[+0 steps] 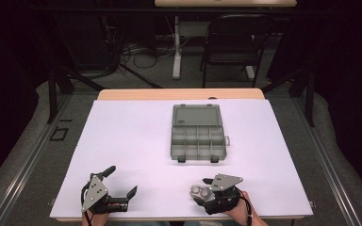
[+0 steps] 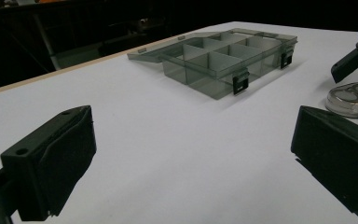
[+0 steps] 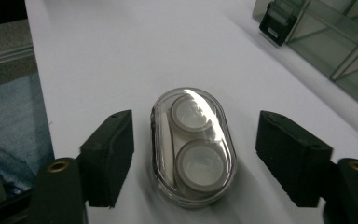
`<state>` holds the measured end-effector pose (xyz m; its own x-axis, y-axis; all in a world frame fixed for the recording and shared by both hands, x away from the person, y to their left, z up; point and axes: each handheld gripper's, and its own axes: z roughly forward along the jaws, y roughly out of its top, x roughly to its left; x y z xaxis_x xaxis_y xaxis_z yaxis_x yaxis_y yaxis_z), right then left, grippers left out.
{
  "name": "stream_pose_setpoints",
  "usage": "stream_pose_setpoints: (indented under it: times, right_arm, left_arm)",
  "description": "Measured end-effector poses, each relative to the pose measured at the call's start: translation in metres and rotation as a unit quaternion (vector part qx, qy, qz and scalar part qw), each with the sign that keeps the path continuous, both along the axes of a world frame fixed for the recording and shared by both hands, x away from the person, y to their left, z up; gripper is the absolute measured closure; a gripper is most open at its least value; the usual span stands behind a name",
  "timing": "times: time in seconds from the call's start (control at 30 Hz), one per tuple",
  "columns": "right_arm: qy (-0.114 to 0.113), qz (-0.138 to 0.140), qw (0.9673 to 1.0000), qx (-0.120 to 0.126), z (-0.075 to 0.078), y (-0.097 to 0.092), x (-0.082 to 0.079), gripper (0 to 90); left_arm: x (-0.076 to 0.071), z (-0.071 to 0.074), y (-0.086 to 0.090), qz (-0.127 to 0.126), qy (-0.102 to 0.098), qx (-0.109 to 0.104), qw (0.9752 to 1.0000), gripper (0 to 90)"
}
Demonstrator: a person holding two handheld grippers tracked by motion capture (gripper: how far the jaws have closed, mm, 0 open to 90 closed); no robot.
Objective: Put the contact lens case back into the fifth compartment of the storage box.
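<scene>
Right gripper: I am seeing its jaws spread to either side of the clear oval case, a gap on each side, pads not yet pressing; unclenched, gripping nothing.
Case position: it is lying flat on the white table, directly between and just ahead of my right jaws.
Long axis: the case is running lengthwise straight away from the right gripper, so the jaws are facing its two long sides and would be closing across its narrow width.
Case contents: I am counting two round wells with pale lids, one nearer me and one farther, plus a thin white piece lying along the left side.
Left gripper: its jaws are standing wide apart with nothing between them, resting on the table well off to the side of the case.
Nearer hand: my right one by far; from the left gripper view the case is sitting beyond the far jaw, out of reach.
Organiser box: one grey see-through box, lid lying open and flat behind it, sitting farther ahead of the right gripper and slightly to its left as seen from above; two black latches on the near edge.
Box compartments: I am making out roughly eight, all looking empty.
Judgement: I am reading the coming move as squeezing across the short width, then carrying the case forward to the box.
</scene>
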<state>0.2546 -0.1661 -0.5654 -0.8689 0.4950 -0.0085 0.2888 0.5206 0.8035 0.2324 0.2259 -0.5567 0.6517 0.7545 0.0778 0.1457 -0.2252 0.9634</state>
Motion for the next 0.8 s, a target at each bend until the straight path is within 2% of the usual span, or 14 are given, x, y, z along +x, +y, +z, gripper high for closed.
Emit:
stream_pose_setpoints:
  times: [0.27,0.5,0.8]
  right_arm:
    - [0.016,0.004,0.9995,-0.026,-0.0034,0.0024,0.0009,43.1]
    - [0.020,0.008,0.9994,-0.027,-0.0028,0.0026,0.0001,48.9]
    - [0.029,0.005,0.9995,-0.010,-0.0022,-0.0004,0.0015,49.3]
  left_arm:
    - [0.0003,-0.0007,-0.0002,0.000,0.001,0.001,1.0000,0.0]
    - [0.0003,-0.0007,0.0001,0.000,0.003,0.001,1.0000,0.0]
    - [0.0000,-0.0005,0.0005,0.001,0.004,0.002,1.0000,0.0]
